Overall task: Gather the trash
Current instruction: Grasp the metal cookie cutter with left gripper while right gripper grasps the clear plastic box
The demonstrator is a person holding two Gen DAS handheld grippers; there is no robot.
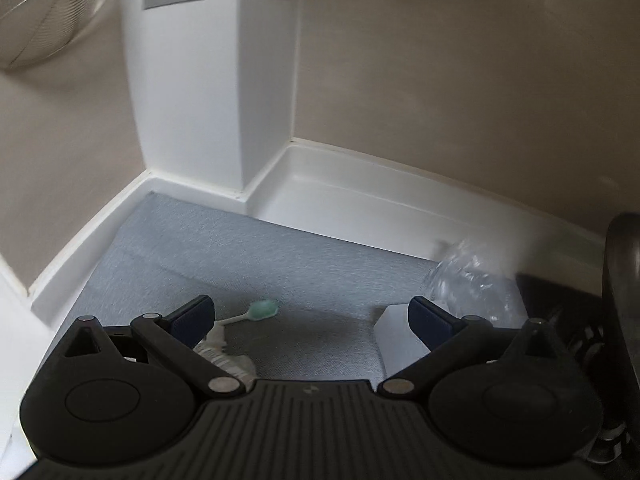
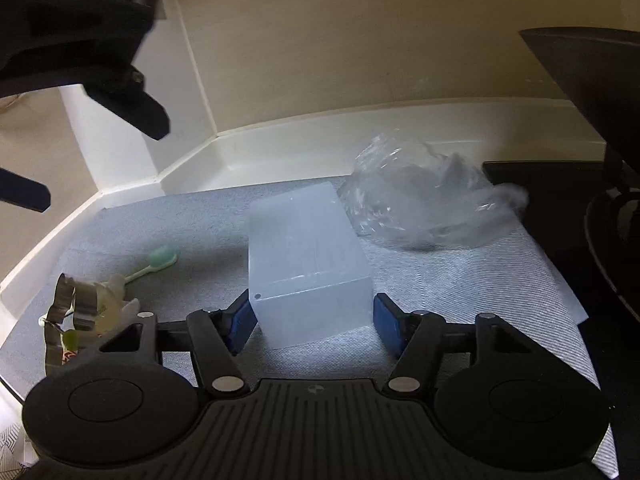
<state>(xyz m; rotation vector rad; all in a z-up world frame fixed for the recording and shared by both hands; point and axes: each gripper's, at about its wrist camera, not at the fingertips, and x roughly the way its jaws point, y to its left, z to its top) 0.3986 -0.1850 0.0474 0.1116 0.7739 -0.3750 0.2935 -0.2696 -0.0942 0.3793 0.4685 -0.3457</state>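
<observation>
Grey matting in a beige corner, right gripper [image 2: 315,322] spread wide astride the stiff, light frosted box [image 2: 308,256], crinkly bag [image 2: 432,204] at two o'clock, left gripper [image 1: 312,316] gaping, empty.

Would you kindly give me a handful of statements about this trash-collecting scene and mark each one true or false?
1. The right gripper straddles the translucent plastic box with its fingers open. True.
2. The left gripper is clamped on the toothbrush. False: it is open and holds nothing.
3. The crumpled clear plastic bag lies beyond the box. True.
4. The toothbrush has a red head. False: the head is mint green.
5. The box sits on a bare wooden floor. False: it rests on a grey mat.
</observation>
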